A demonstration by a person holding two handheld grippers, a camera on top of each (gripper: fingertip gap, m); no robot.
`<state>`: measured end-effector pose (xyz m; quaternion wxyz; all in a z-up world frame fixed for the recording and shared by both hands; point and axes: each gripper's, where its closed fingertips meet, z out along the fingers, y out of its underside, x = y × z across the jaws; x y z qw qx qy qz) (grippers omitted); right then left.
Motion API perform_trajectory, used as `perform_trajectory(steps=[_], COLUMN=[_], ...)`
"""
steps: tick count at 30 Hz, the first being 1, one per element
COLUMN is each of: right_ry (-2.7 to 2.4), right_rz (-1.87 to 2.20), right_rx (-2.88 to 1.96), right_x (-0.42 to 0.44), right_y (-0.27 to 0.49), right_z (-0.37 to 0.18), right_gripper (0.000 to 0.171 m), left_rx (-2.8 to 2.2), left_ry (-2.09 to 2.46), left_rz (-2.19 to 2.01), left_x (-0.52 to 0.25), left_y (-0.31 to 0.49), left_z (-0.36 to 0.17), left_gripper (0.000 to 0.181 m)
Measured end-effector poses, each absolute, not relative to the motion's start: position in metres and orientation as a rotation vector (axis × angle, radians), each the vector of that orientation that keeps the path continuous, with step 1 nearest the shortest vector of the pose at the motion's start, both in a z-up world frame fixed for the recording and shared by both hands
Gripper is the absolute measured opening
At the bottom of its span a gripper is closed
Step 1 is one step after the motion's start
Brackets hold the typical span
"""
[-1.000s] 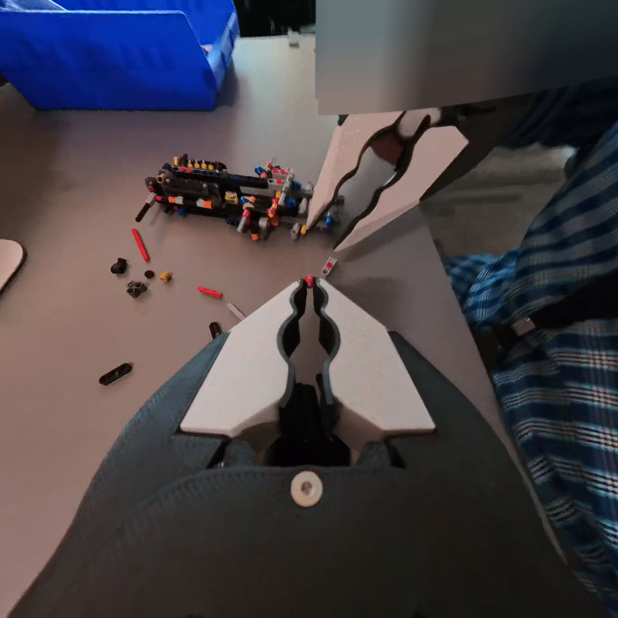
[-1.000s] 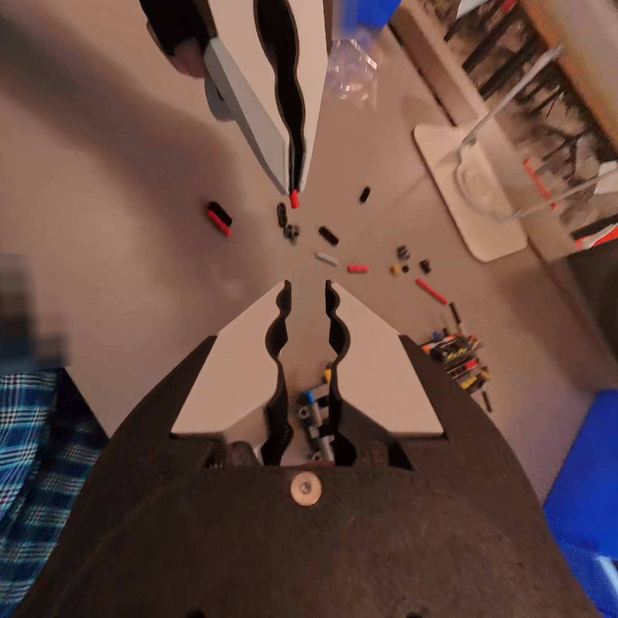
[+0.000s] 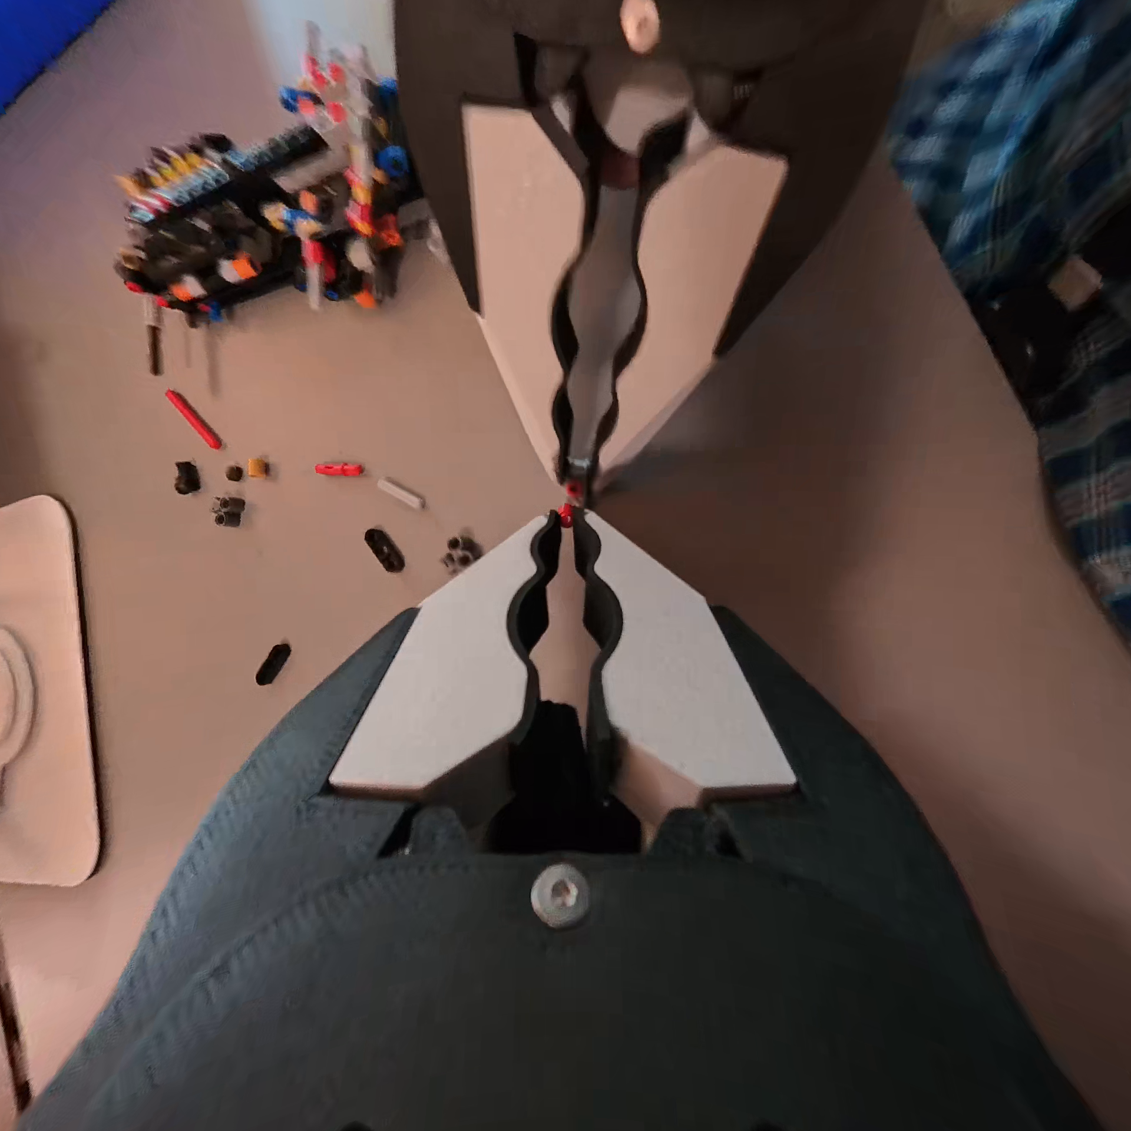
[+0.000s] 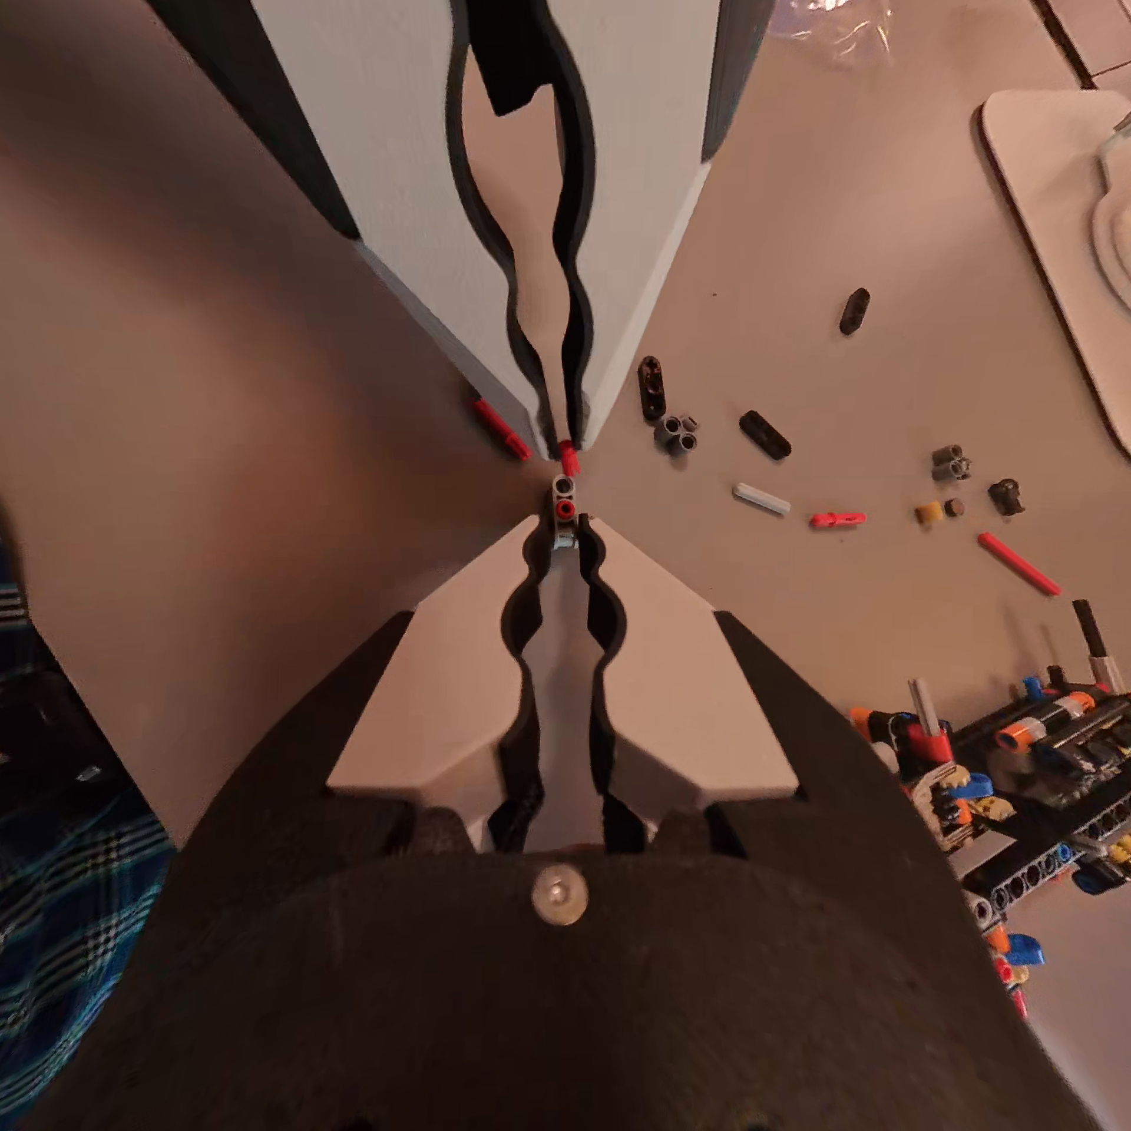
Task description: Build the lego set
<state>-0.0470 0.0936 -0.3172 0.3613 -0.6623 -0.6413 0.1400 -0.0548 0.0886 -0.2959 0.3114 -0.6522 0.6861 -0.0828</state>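
A plain grey desk (image 3: 857,551) is strewn at its left with loose pieces and the half-built lego set (image 3: 263,226). A red pin (image 3: 567,516) is clenched by the left hand-held gripper (image 3: 567,520); a grey connector (image 4: 563,499), resolved only in the right view, is pinched by the right hand-held gripper (image 4: 561,526), tip to tip.

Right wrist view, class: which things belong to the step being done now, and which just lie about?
In use:
left gripper, shut on red pin
right gripper, shut on grey connector

Lying about:
long red axle
grey axle
black links
part-built model
white pad
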Motion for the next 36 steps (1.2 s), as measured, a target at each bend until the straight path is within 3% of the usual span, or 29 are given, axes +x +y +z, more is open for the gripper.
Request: perform_trajectory(steps=[23,36], right_ry=[-1.633,-1.629], right_rz=[0.432,0.521], right_rx=[-1.665,-1.702], right_x=[-0.05,-0.049], right_y=[0.094,0.094], right_z=[-0.317,-0.317], right_gripper=[0.005,0.005], left_rx=[-1.75,-1.807], left_ry=[2.123,2.195], left_rz=[-0.099,-0.241], left_x=[-0.051,-0.049], left_y=[0.095,0.094], left_z=[-0.311,-0.311], left_gripper=[0.003,0.003])
